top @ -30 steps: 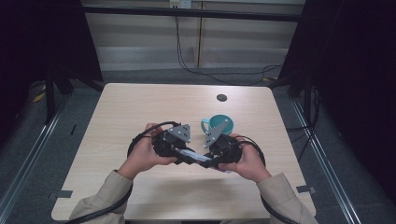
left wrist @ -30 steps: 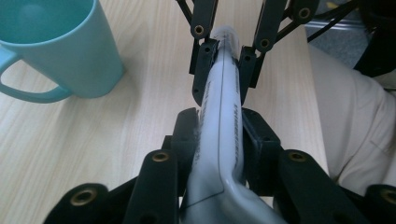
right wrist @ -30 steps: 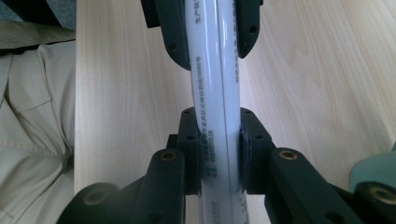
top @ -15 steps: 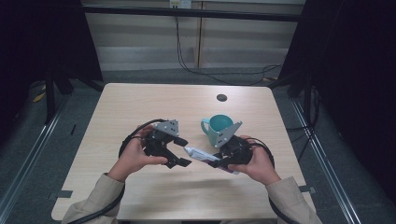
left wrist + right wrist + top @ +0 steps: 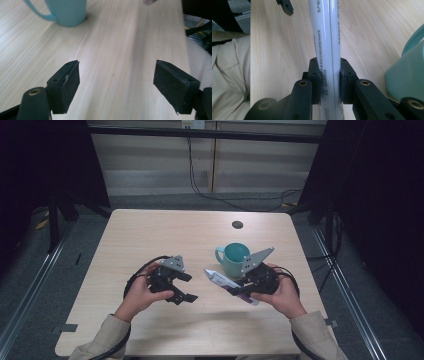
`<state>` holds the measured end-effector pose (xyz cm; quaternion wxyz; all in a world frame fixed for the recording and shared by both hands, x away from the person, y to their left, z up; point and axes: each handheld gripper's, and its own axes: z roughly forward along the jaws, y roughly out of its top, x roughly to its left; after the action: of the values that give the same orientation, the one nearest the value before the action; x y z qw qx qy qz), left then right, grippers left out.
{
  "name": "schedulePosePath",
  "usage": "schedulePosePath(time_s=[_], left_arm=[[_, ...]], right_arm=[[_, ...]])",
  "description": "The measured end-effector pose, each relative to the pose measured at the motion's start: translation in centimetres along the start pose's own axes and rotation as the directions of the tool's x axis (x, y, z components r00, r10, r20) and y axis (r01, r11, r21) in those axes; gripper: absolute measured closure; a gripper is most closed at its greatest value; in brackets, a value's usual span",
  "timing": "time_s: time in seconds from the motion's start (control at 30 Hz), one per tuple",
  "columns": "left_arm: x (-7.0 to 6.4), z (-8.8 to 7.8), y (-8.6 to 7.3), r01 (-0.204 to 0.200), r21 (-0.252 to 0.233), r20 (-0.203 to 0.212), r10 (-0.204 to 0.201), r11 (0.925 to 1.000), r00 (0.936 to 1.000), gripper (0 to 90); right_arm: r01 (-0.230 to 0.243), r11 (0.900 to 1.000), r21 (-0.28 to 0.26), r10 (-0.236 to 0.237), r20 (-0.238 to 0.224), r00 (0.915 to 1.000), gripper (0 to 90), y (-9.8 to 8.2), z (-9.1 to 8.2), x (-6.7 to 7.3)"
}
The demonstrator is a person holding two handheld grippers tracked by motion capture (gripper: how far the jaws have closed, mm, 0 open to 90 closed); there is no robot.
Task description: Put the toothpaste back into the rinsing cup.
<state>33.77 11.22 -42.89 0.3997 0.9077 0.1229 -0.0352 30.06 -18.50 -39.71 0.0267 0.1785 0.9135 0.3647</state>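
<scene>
Two claws here: the right claw (image 5: 329, 82) is clenched mid-body on a tube (image 5: 325, 37), beside the mug (image 5: 235, 260). The left claw (image 5: 116, 82), jaws just opening, is empty. The tube's probably light, squishy, slick; grip it mid-body, gently.

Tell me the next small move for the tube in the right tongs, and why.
Probably swing the right tongs toward the mug and tip the tube up over its rim. The tongs are shut on the tube, the mug stands open right beside them, and the left tongs have just been opening, with nothing between the jaws, so the tube rests with the right hand alone.
</scene>
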Motion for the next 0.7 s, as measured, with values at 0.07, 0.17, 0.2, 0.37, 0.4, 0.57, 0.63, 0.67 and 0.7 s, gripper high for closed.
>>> schedulePosePath(time_s=[0.07,0.17,0.2,0.37,0.4,0.57,0.63,0.67,0.7], left_arm=[[0.2,0.2,-0.7,0.011,0.007,-0.015,-0.011,0.9999,0.9998,21.0],[0.5,0.6,-1.6,0.026,0.012,-0.038,-0.026,0.9996,0.9989,20.9],[0.6,0.7,-1.9,0.034,0.010,-0.043,-0.033,0.9994,0.9985,20.9],[0.7,1.4,-3.1,0.039,0.026,-0.065,-0.038,0.9989,0.9972,20.1],[0.7,1.5,-3.4,0.047,0.029,-0.078,-0.044,0.9985,0.9960,20.1],[1.1,1.8,-4.2,0.065,0.011,-0.115,-0.063,0.9978,0.9914,21.3],[1.1,2.0,-4.5,0.083,-0.002,-0.118,-0.083,0.9966,0.9896,21.0],[1.2,2.1,-4.7,0.074,0.013,-0.133,-0.072,0.9972,0.9886,21.0],[1.2,2.2,-4.8,0.072,0.021,-0.139,-0.068,0.9972,0.9879,20.9]], right_arm=[[-0.004,1.000,-0.009,0.004,0.004,1.0000,75.0,0.0,0.0,-0.1],[-0.020,0.999,-0.029,0.020,0.009,0.9998,75.0,-0.1,-0.2,-0.3],[-0.025,0.999,-0.041,0.025,0.013,0.9996,75.0,-0.1,-0.2,-0.4],[-0.046,0.995,-0.085,0.048,0.019,0.9987,75.0,0.0,-0.4,-0.7],[-0.049,0.994,-0.094,0.051,0.019,0.9985,75.0,0.1,-0.5,-0.8],[-0.068,0.988,-0.136,0.073,0.033,0.9968,74.9,0.4,-0.9,-1.1],[-0.075,0.985,-0.153,0.082,0.042,0.9957,75.0,0.4,-1.1,-1.2],[-0.080,0.985,-0.155,0.087,0.044,0.9952,75.0,0.4,-1.2,-1.3],[-0.085,0.983,-0.161,0.094,0.050,0.9943,75.0,0.5,-1.2,-1.3]])
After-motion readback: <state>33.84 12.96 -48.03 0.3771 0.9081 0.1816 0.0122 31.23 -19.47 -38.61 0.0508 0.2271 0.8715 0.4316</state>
